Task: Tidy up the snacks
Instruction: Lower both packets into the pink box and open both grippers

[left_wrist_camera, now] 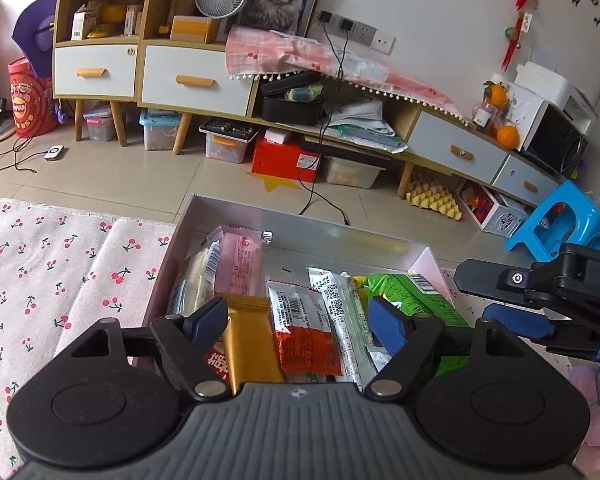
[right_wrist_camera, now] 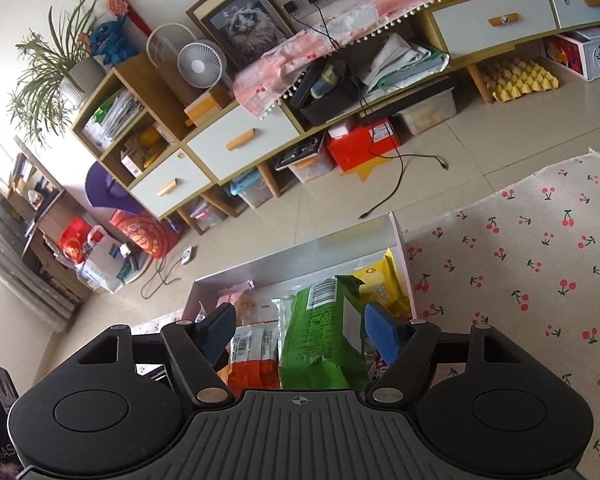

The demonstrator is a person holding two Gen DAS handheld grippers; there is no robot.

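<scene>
We see the snacks packed side by side in a shallow white box (left_wrist_camera: 300, 224) that sits on the cherry-print cloth (left_wrist_camera: 52, 272): a pink wrapper (left_wrist_camera: 240, 268), a gold bar (left_wrist_camera: 248, 344), an orange-and-white sachet (left_wrist_camera: 302, 332), a white strip packet (left_wrist_camera: 338, 312) and a green bag (right_wrist_camera: 324, 340), with a yellow bag (right_wrist_camera: 384, 284) at the box's far right corner. Our left tongs (left_wrist_camera: 296, 320) stand open just above the gold bar and the sachet, pressing on neither. Our right tongs (right_wrist_camera: 300, 328) also stand open, with the green bag between the blue pads (right_wrist_camera: 382, 332) but ungripped.
</scene>
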